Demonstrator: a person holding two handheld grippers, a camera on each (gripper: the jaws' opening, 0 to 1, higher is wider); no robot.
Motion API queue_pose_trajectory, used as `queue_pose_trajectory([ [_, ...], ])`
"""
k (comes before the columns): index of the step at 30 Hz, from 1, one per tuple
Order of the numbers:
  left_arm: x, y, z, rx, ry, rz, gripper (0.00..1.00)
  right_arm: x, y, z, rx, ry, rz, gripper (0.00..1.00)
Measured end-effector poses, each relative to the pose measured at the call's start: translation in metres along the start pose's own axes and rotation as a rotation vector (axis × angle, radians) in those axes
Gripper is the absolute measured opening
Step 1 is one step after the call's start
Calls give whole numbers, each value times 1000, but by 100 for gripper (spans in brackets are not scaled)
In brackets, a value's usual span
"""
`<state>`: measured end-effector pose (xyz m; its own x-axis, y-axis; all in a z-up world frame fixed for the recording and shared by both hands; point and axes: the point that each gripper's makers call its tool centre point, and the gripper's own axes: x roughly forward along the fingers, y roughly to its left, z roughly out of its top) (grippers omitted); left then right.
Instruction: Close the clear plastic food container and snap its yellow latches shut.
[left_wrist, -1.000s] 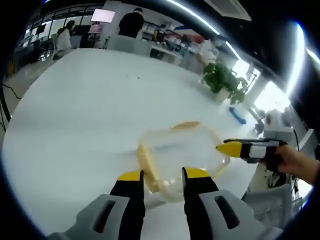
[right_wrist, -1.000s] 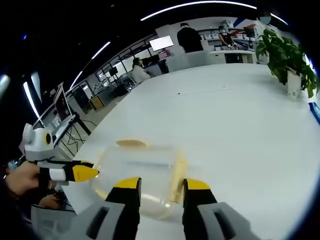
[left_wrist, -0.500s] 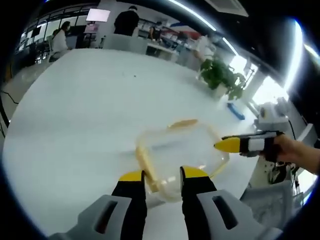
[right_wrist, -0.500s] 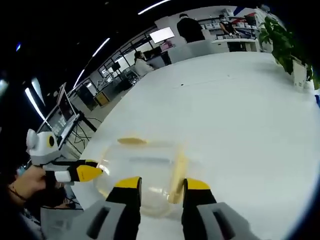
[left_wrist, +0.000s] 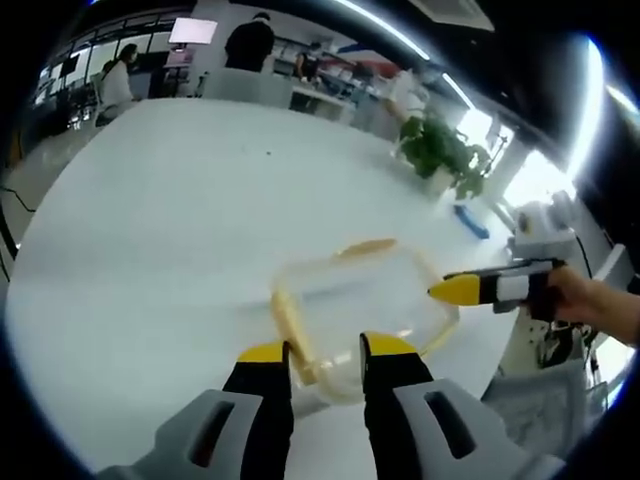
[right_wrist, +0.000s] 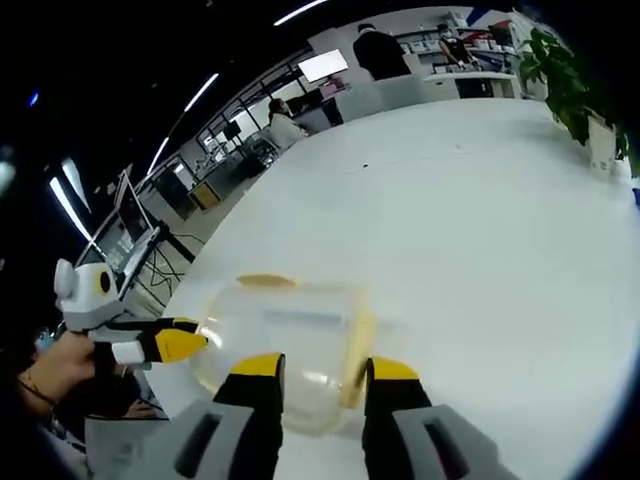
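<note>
container (left_wrist: 360, 310) on table (left_wrist: 150, 220), between both claws.

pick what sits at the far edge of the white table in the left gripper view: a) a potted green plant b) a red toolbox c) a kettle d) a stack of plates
a: a potted green plant stands near the far edge of the white table, beyond the clear plastic food container.

I'm in an open-plan office: a long white table (left_wrist: 180, 210), a wall screen (right_wrist: 323, 65), people at desks (right_wrist: 283, 128), a potted plant (left_wrist: 440, 155), strip ceiling lights (left_wrist: 395, 35).
</note>
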<state>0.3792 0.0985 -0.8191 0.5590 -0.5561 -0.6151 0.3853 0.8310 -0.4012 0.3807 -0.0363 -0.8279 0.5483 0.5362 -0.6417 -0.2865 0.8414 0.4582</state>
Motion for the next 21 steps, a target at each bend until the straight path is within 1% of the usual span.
queue_pose_trajectory([
  [5,0,2,2,2,-16,5,24,-1,1,2,10,-38,-11,29],
  [11,0,1,4,22,-11,-2,25,0,1,4,18,-42,-25,30],
  [14,0,2,5,19,-15,-1,25,-1,-1,5,25,-51,-17,31],
  [16,1,2,5,28,-15,0,26,0,0,6,15,-57,-10,31],
  [17,1,2,7,64,-19,-1,26,-1,0,7,-11,-70,-8,32],
  [19,1,1,8,86,-20,-4,27,-2,3,7,-40,-79,-12,32],
  [20,1,1,8,87,-20,-5,27,-2,2,8,-52,-82,-14,32],
  [21,1,2,10,80,-24,-2,30,-3,3,8,-57,-78,-12,32],
])
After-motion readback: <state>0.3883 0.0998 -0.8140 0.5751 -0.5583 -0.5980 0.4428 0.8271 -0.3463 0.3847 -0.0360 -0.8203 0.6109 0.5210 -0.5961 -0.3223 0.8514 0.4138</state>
